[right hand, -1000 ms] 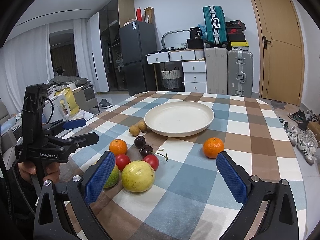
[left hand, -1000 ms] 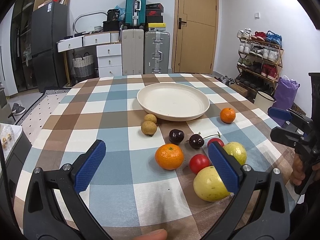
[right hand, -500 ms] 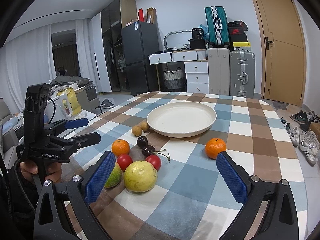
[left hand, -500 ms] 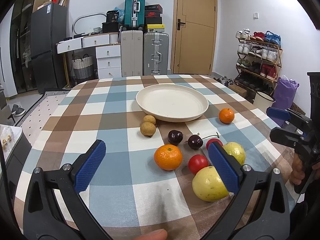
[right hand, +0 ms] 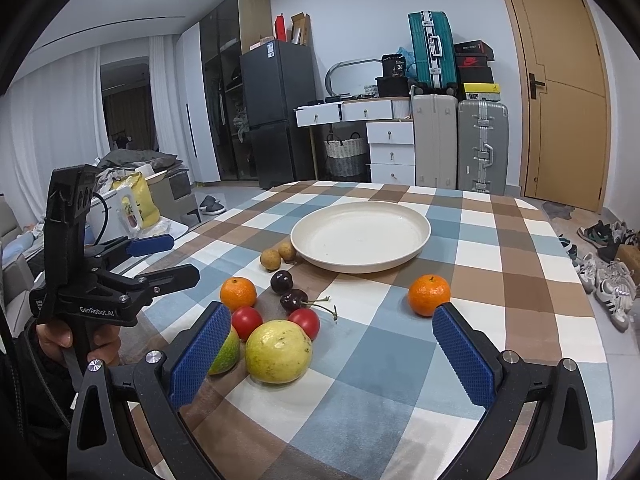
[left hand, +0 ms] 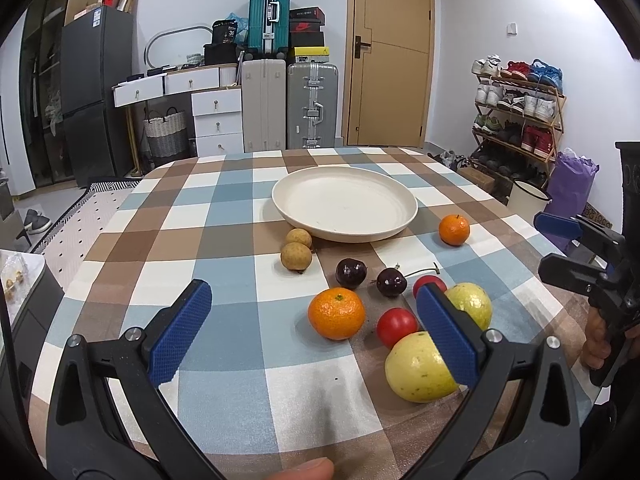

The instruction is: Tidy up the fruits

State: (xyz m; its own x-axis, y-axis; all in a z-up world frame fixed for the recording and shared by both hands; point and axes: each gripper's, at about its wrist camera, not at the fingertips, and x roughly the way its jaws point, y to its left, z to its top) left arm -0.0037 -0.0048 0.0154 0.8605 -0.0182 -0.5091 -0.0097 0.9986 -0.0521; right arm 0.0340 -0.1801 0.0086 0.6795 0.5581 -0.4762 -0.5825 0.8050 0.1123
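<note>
The round cream plate [left hand: 344,204] holds nothing. Smooth round fruits [left hand: 337,313] lie on the checked bench [left hand: 224,320] beside it. Both the left gripper [left hand: 316,332] and the right gripper [right hand: 332,352] have their jaws apart, empty.

- The right gripper [right hand: 332,350] hangs wide open above the checked tablecloth [right hand: 492,280], holding nothing;
- a yellow fruit [right hand: 278,351] sits between its pads, two tomatoes [right hand: 247,319] just behind;
- one orange [right hand: 429,295] lies apart, near the cream plate [right hand: 362,236];
- the left gripper [right hand: 160,258] hovers open at the table's left edge.
</note>
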